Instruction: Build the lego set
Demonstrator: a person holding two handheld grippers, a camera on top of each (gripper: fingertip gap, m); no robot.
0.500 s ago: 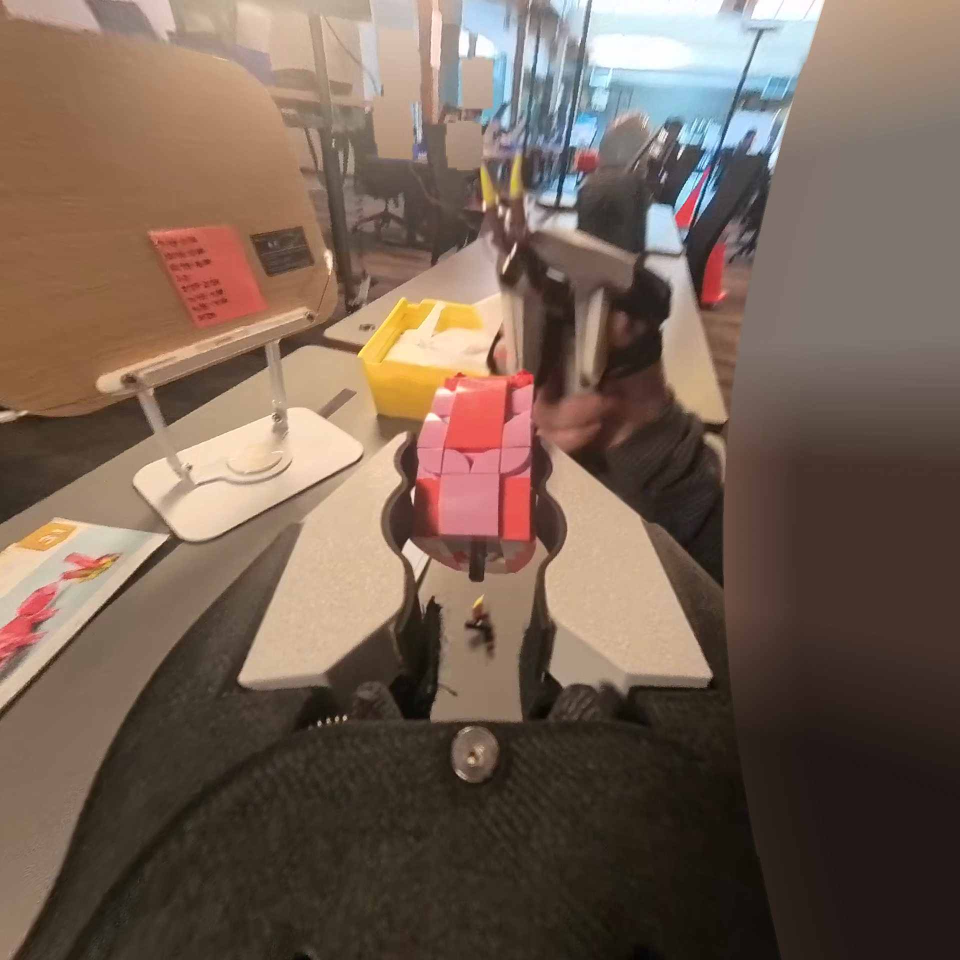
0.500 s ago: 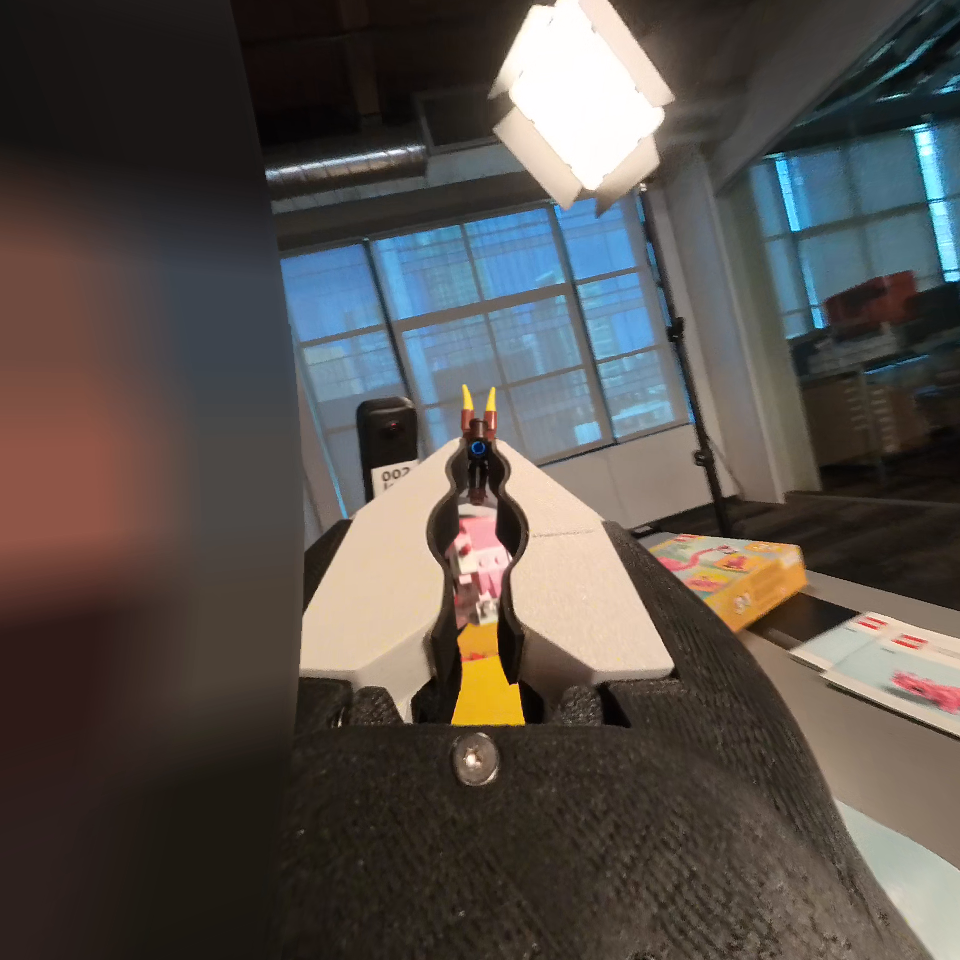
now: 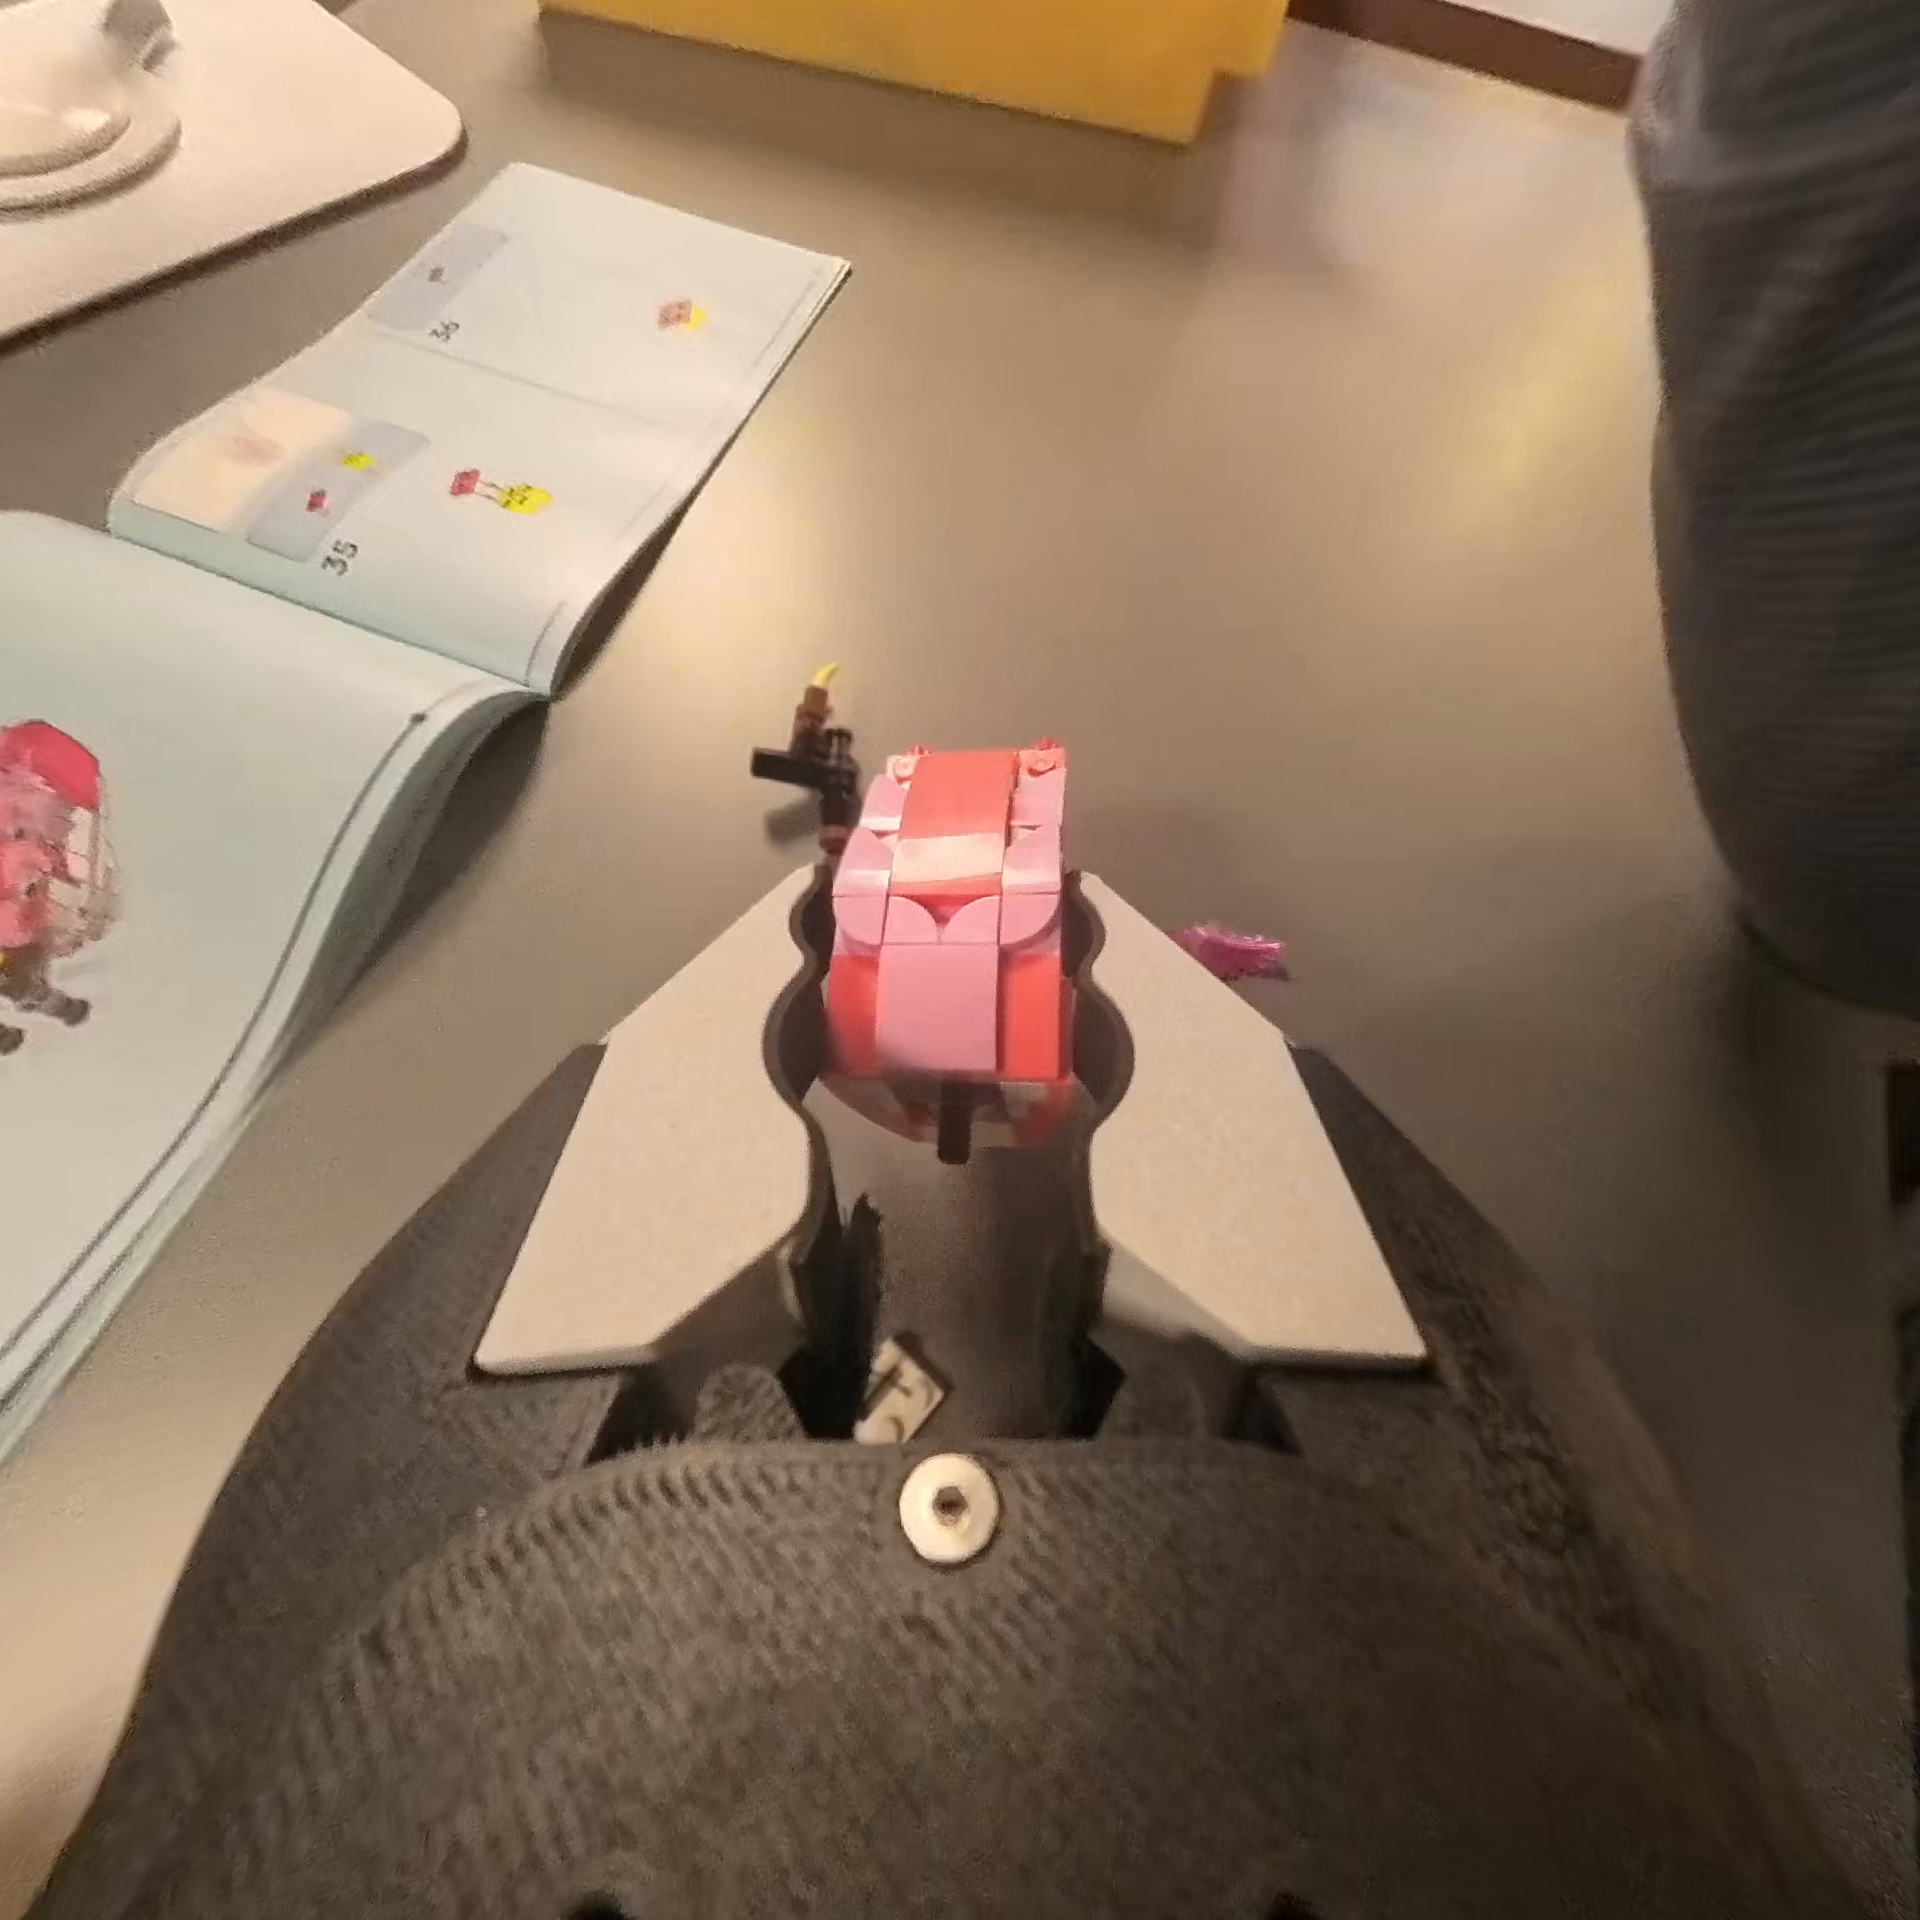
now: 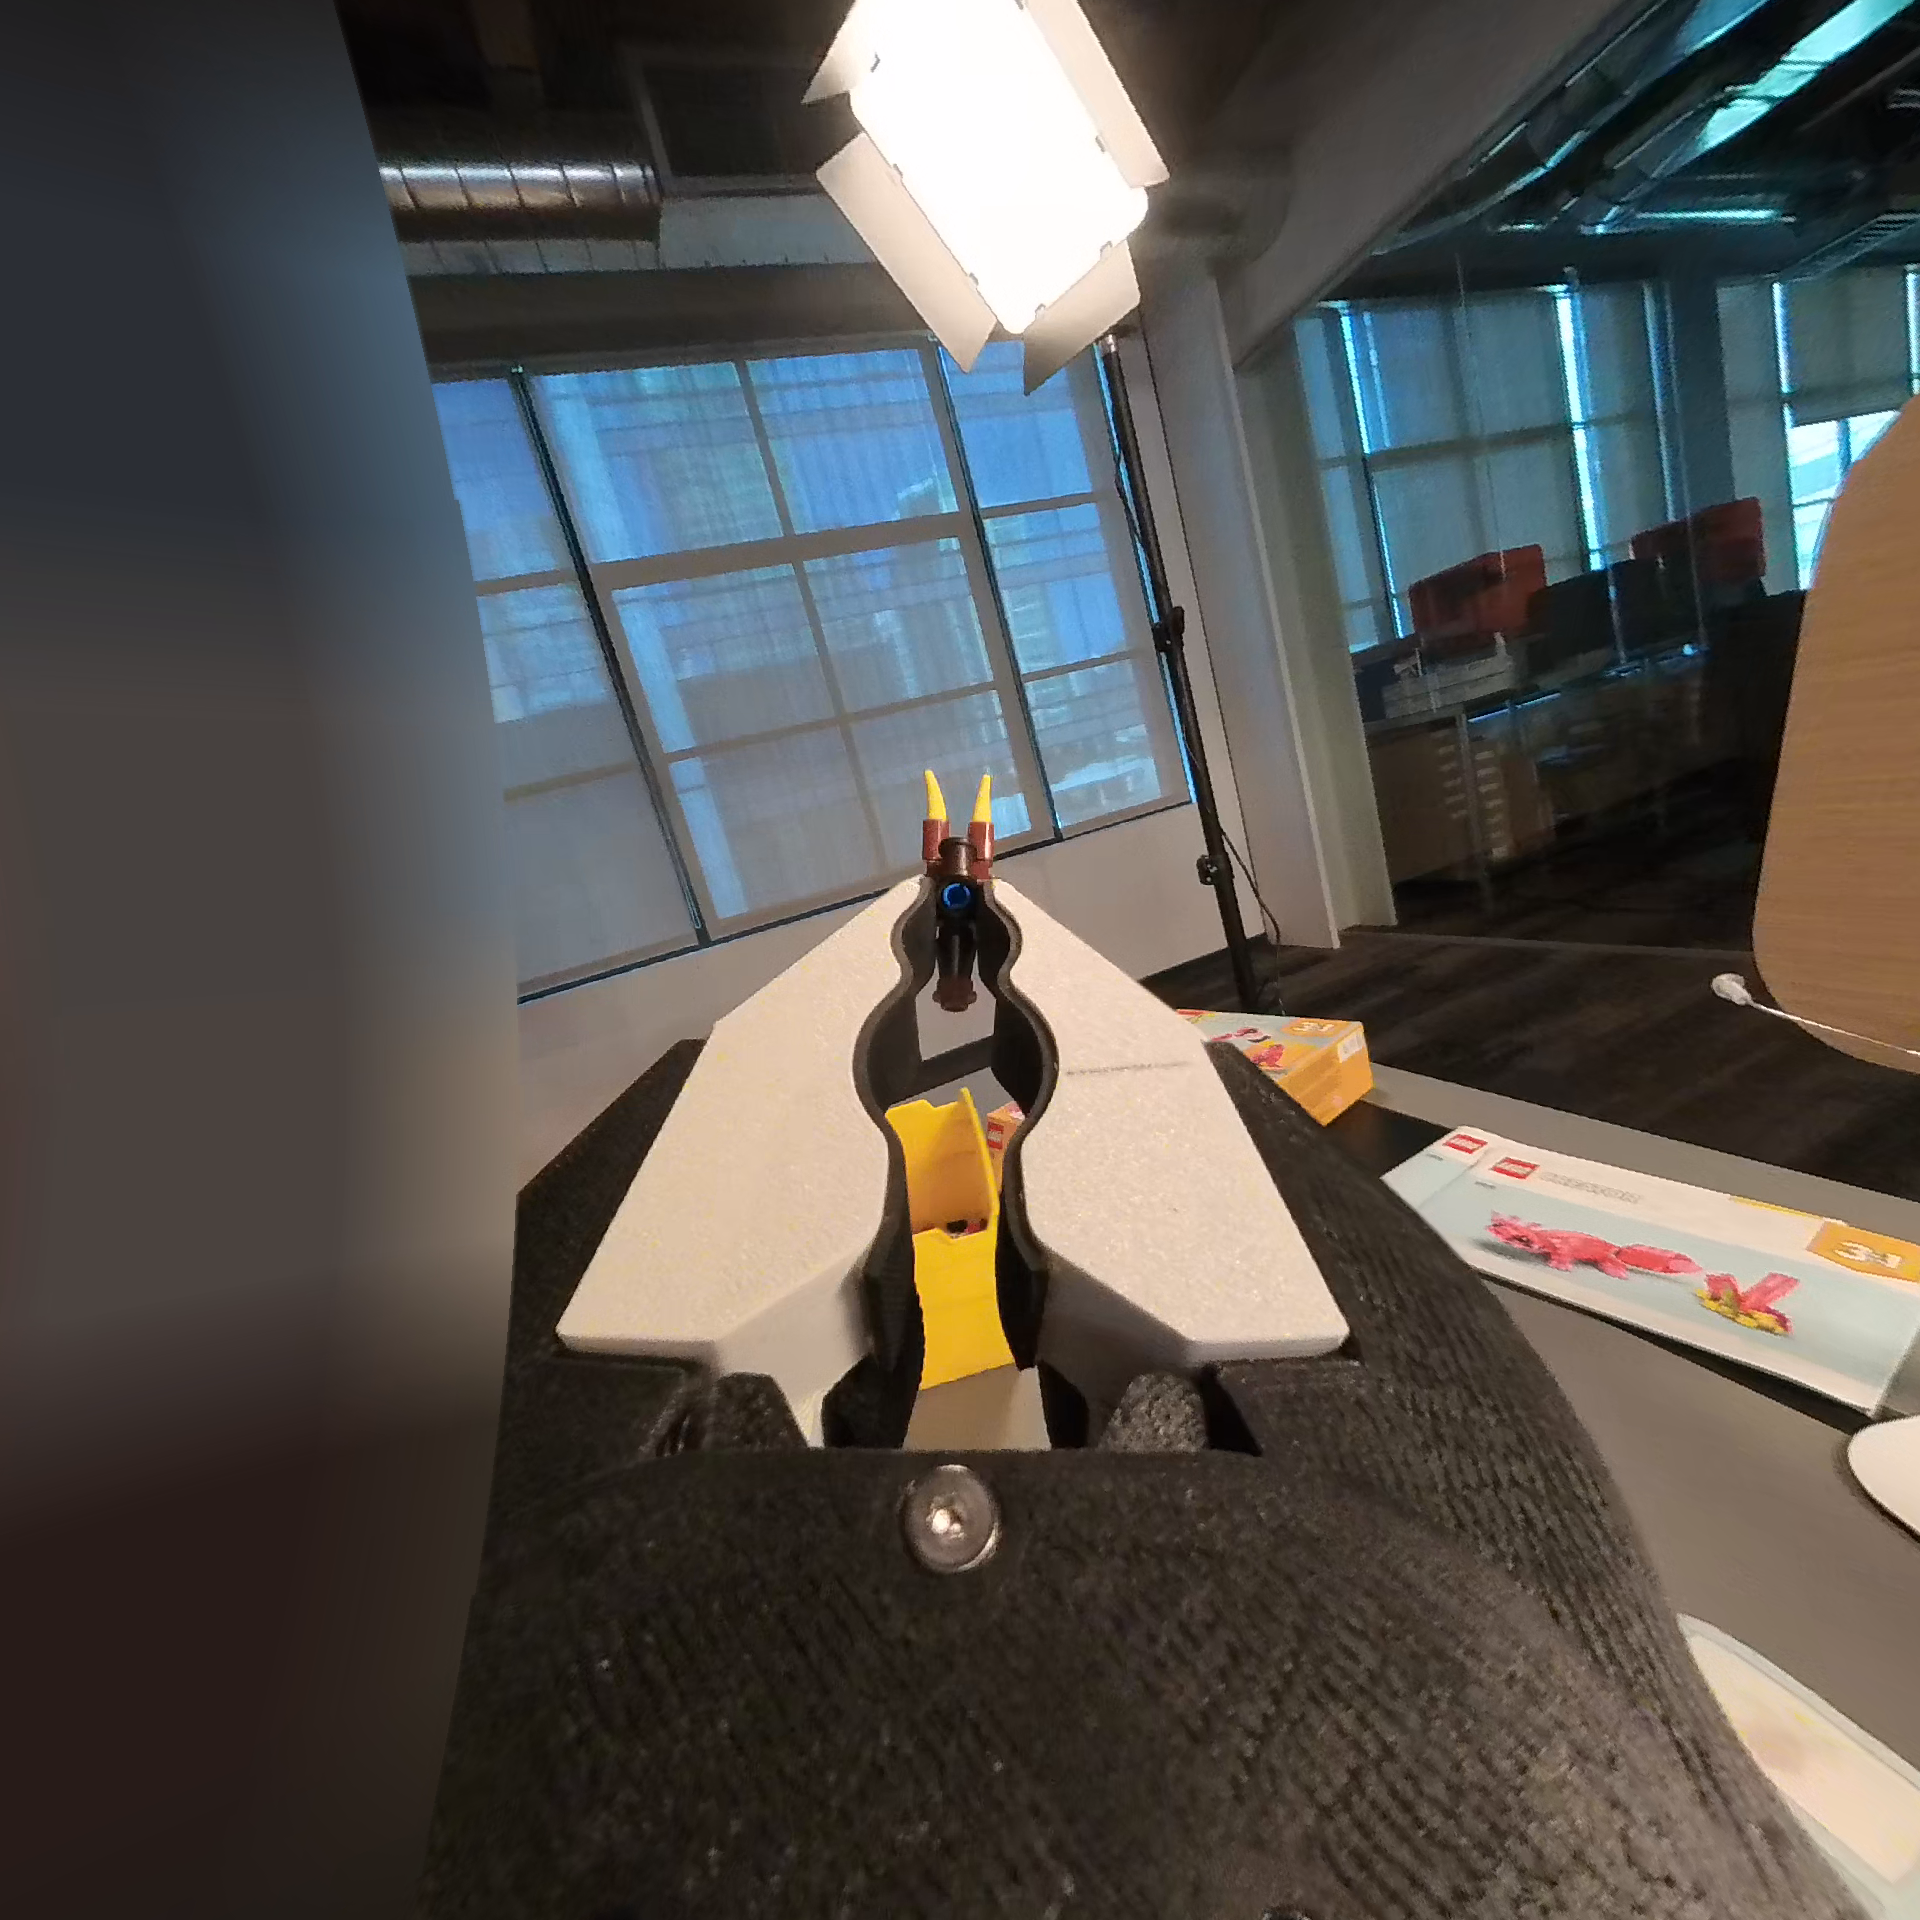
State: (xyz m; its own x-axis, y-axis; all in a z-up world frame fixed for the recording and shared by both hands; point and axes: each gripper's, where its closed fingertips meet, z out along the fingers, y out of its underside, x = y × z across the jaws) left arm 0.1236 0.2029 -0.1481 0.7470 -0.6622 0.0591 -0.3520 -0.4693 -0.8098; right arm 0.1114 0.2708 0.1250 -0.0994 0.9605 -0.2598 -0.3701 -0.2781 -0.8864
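Left wrist view, centre frame: the left gripper [image 3: 951, 966] clamps a pink-and-red brick body [image 3: 951, 935] above the grey table [image 3: 1247, 520], while the right gripper [image 4: 958, 914], clamped on a small horned piece [image 4: 958, 873], is best steadied and aligned squarely.

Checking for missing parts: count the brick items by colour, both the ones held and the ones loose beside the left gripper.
Pink-and-red build, in left gripper: 1
Dark horned pieces, one loose, one in right gripper: 2
Magenta piece: 1
Total: 4
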